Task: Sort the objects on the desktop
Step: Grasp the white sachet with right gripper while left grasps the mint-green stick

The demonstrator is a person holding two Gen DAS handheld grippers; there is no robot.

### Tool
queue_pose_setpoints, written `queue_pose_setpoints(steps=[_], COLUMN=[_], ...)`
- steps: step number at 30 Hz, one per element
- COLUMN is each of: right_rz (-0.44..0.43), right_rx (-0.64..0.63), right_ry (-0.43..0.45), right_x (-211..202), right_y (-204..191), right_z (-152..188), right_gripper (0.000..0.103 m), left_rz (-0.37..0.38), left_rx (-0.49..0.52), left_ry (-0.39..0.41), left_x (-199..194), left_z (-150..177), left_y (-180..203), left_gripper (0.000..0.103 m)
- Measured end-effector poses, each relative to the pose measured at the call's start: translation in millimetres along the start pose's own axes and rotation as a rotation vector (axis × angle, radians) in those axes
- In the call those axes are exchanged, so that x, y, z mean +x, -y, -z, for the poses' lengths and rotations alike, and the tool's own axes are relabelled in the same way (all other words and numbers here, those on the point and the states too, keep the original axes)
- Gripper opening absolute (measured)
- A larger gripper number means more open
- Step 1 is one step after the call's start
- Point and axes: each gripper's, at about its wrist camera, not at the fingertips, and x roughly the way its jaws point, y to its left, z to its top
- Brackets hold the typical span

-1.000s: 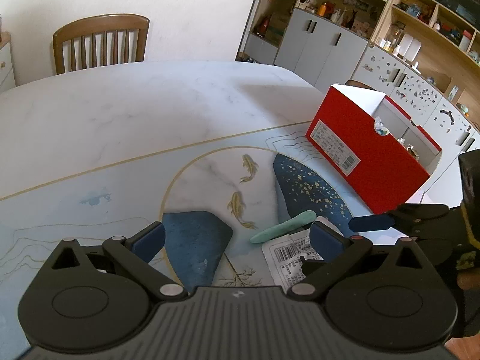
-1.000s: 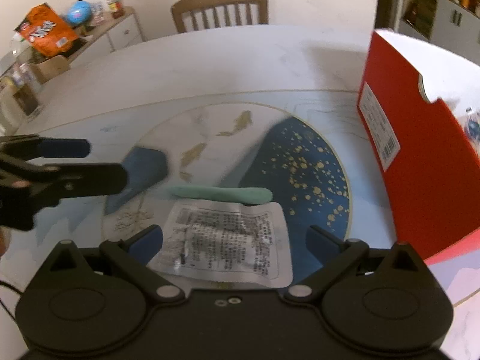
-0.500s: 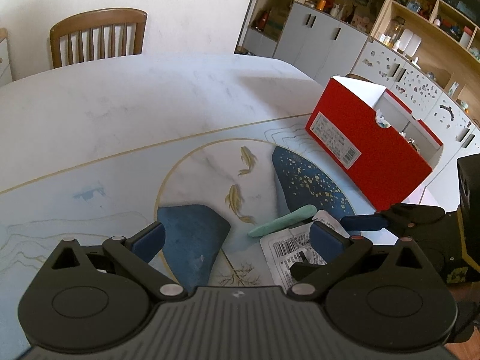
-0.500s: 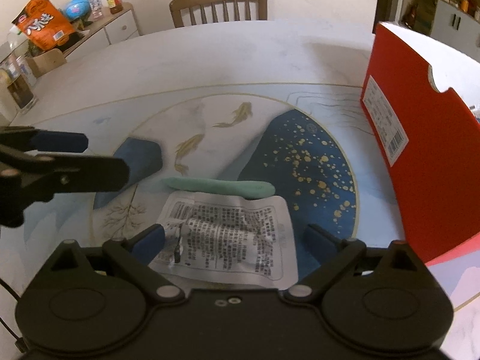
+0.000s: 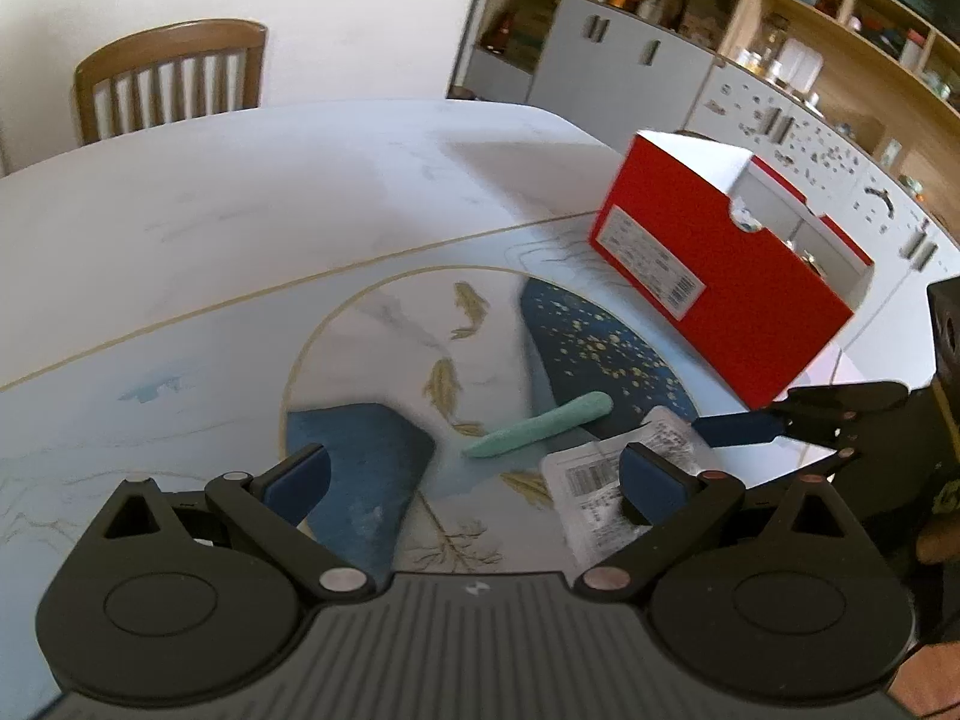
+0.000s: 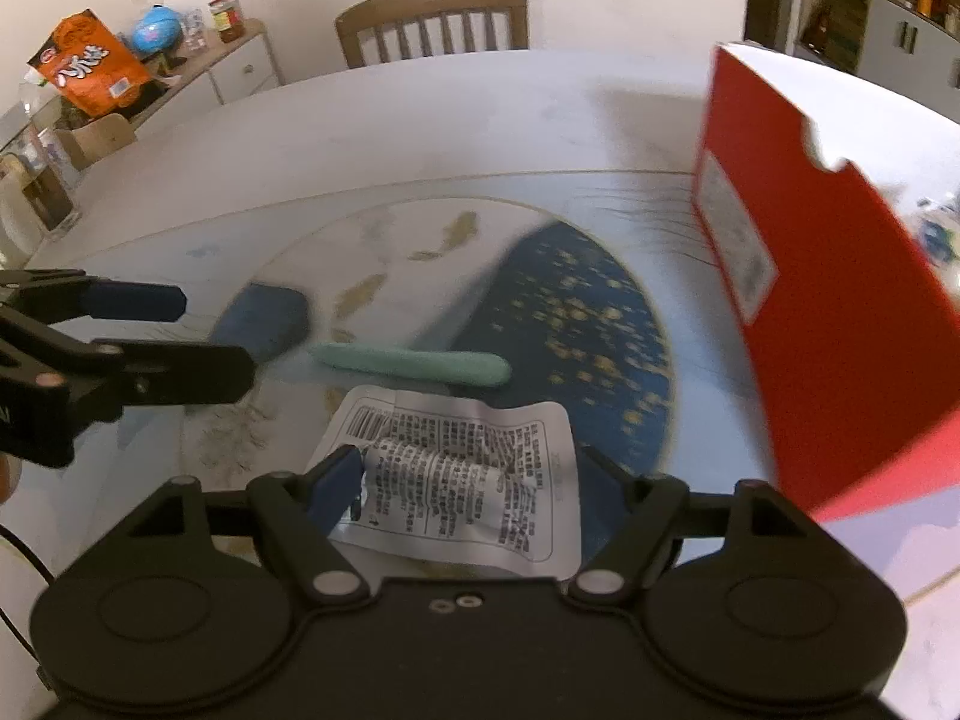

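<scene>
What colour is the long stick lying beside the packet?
Mint green; the stick shows best in the right wrist view.

- table mat (image 5: 180,372): pale blue and white with thin gold lines, a gold-rimmed circle, gold fish, and a dark blue patch speckled with gold
- box (image 5: 732,300): bright red outside, white inside, white barcode label
- stick thing (image 6: 414,363): mint green
- packet (image 6: 468,480): white with black print and a barcode
- gripper pads (image 5: 297,483): dark blue on black arms
- chair (image 5: 168,78): brown wood
- snack bag (image 6: 90,63): orange
</scene>
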Motion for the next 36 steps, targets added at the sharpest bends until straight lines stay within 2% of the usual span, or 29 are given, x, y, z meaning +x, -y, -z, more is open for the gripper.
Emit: queue_pose_setpoints(steps=[10, 15, 17, 21, 23, 25, 28, 30, 32, 33, 36], right_rz=[0.01, 0.015, 0.018, 0.017, 0.016, 0.013, 0.007, 0.002, -0.003, -0.004, -0.007], right_rx=[-0.005, 0.006, 0.013, 0.021, 0.021, 0.022, 0.018, 0.008, 0.001, -0.002, -0.007], right_ry=[-0.004, -0.014, -0.018, -0.02, -0.02, -0.019, -0.021, -0.022, -0.02, -0.02, -0.017], right_x=[-23, -31, -33, -36, -36, -37, -37, -38, -39, -40, -42], right_y=[20, 30, 33, 39, 40, 41, 42, 42, 42, 43, 43], right_z=[11, 17, 19, 21, 21, 20, 20, 19, 17, 16, 13], right_gripper=[0.077, 0.077, 0.077, 0.077, 0.077, 0.077, 0.077, 0.077, 0.077, 0.077, 0.077], left_rz=[0.003, 0.01, 0.009, 0.0, -0.015, -0.017, -0.023, -0.04, -0.047, -0.041, -0.036], left_rx=[0.172, 0.224, 0.263, 0.318, 0.346, 0.347, 0.372, 0.411, 0.436, 0.431, 0.403], left_ry=[-0.014, -0.014, -0.014, -0.04, -0.031, -0.029, -0.028, -0.024, -0.028, -0.032, -0.037], left_x=[31, 50, 55, 65, 65, 65, 64, 63, 62, 62, 61], left_z=[-7, -13, -13, -8, -6, -7, -5, -2, 0, 0, 0], left_y=[23, 31, 38, 47, 51, 52, 59, 67, 73, 74, 73], left_gripper=[0.102, 0.099, 0.093, 0.063, 0.059, 0.046, 0.031, 0.026, 0.018, 0.012, 0.01])
